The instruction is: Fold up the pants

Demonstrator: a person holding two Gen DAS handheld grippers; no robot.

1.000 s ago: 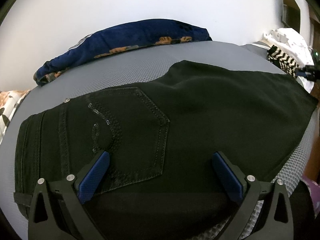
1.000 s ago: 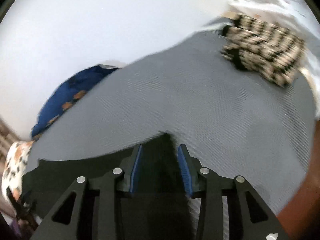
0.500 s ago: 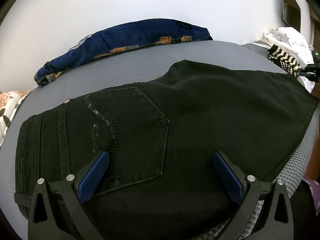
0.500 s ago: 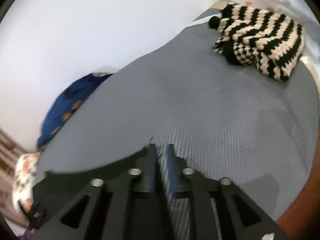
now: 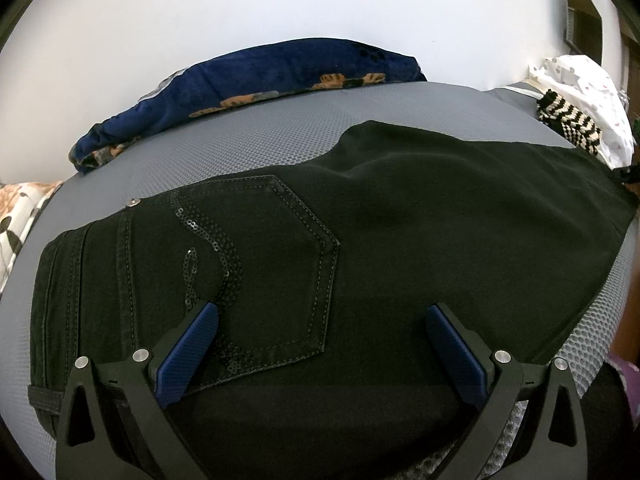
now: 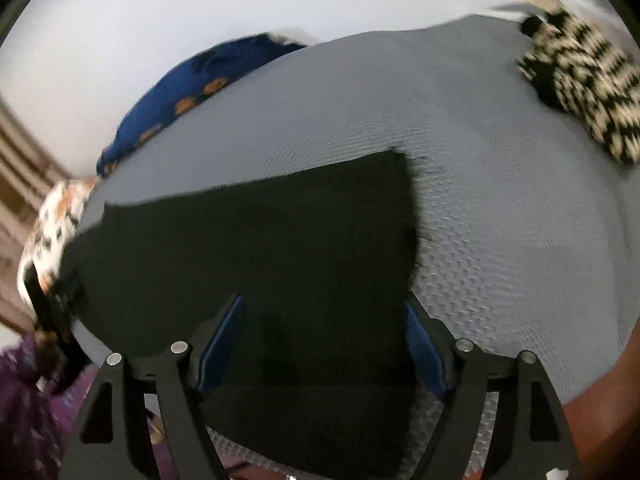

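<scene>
Left tongs (image 5: 320, 336) spread wide above black pants (image 5: 400, 240), grasping nothing. Right tongs (image 6: 324, 340) just opening, released, straddling the pants' hem end (image 6: 360, 216); contact apparently none, though blurred.

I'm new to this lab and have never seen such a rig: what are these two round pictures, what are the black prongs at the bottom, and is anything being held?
There is no robot here. A person holds a two-finger gripper in each hand, and each has a wide-angle camera looking along its fingers; hence the round, bent pictures. One view is from the left gripper, the other from the right gripper. The black prongs with blue pads are the gripper fingers.

On the grey mesh surface lie black pants, with a sequinned back pocket in the left view and the leg end in the right. Further back are a blue blanket and a striped knit.

Both grippers are open. The right one's jaws have just been opening; the pants lie between them, not pinched.
</scene>
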